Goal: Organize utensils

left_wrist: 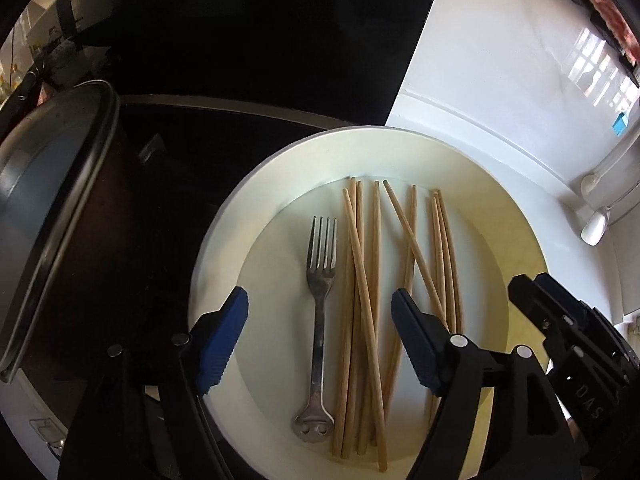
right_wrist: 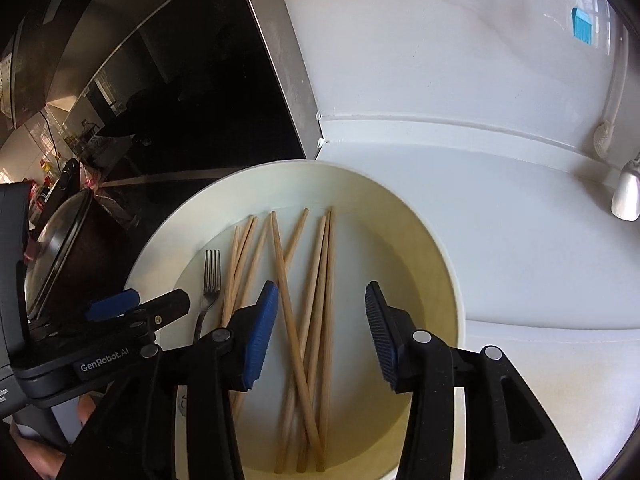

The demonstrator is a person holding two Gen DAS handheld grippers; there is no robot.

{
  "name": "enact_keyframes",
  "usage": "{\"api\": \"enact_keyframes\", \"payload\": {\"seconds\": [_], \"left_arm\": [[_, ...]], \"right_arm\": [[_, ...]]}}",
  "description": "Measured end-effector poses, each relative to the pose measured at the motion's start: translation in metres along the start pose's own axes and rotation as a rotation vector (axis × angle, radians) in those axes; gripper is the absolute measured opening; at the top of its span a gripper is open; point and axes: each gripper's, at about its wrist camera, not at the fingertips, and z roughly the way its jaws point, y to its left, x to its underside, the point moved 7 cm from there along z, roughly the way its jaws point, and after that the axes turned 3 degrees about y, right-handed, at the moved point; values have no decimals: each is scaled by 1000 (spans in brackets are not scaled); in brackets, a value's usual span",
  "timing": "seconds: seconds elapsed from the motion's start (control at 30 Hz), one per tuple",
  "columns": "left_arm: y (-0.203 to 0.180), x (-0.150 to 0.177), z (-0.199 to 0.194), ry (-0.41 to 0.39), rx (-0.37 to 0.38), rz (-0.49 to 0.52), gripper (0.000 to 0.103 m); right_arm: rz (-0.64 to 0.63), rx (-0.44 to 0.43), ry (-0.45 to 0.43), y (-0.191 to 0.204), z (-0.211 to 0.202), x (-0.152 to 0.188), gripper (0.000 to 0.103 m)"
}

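Behind right tool (right_wrist: 322, 332), fork (right_wrist: 210, 292) half-hidden

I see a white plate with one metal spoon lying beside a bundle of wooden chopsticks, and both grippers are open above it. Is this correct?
Not quite. The metal utensil is a fork, not a spoon: the left wrist view shows its tines clearly. The rest holds: it lies beside the wooden chopsticks on the white plate, with the left gripper and right gripper open above.

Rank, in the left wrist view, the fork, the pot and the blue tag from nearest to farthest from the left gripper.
1. Fork: on the plate, between the open left gripper fingers.
2. Pot: at the left, on the dark hob.
3. Blue tag: far right, on the wall.
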Motion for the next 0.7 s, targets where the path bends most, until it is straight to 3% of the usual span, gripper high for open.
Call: {"api": "enact_keyframes", "payload": {"seconds": [0.07, 0.17, 0.43, 0.7], "left_arm": [[3, 3, -7, -6, -17, -1, 81], [5, 6, -20, -18, -30, -9, 90], [4, 16, -47, -22, -100, 16, 94], [-4, 25, -73, -50, -94, 8, 96]], "right_arm": [[8, 5, -3, -2, -8, 1, 53], [17, -4, 4, -4, -19, 7, 56], [27, -7, 66, -1, -38, 27, 63], [5, 25, 53, 1, -65, 38, 64]]}}
